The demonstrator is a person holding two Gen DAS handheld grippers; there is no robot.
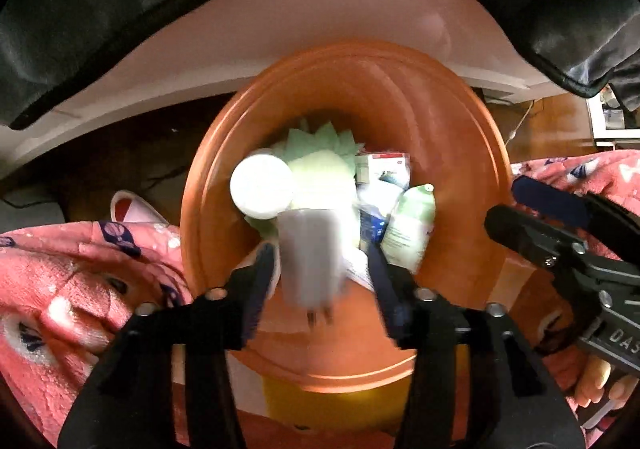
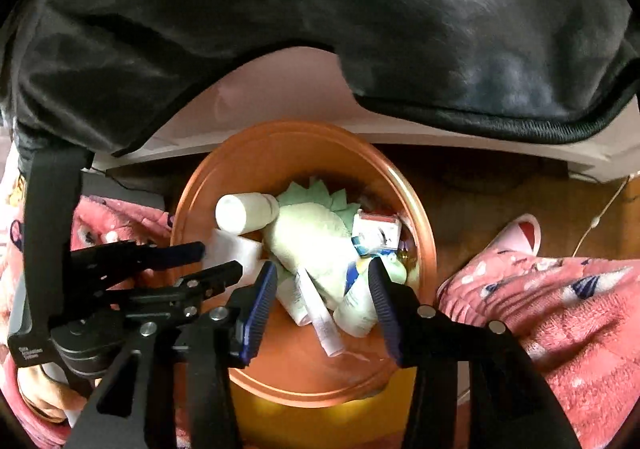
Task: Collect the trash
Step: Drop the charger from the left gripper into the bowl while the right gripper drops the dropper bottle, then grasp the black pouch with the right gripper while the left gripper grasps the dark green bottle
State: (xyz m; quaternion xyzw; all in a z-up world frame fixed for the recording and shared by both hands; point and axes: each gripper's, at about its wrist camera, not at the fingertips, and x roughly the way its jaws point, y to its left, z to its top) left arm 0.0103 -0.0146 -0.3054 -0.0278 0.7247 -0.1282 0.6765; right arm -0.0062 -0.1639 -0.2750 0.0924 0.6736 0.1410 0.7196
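Left hand-held gripper [image 1: 320,269] open, white adapter [image 1: 310,255] blurred, loose between jaws; right hand-held gripper [image 2: 322,293] open, empty; adapter may bounce off heaped trash past orange bin [image 1: 460,137] rim.

Dim warm light; glare washing out white bottle [image 1: 262,185] in orange bin [image 1: 460,153]; charger [image 1: 310,261] below it blurring; fisheye bending edges.

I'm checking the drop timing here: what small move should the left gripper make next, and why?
Probably just lift the left gripper back from the orange bin. Its fingers stand open, and the blurred white charger plug between them looks already released, falling onto the trash below. The right gripper is open and empty above the same bin.
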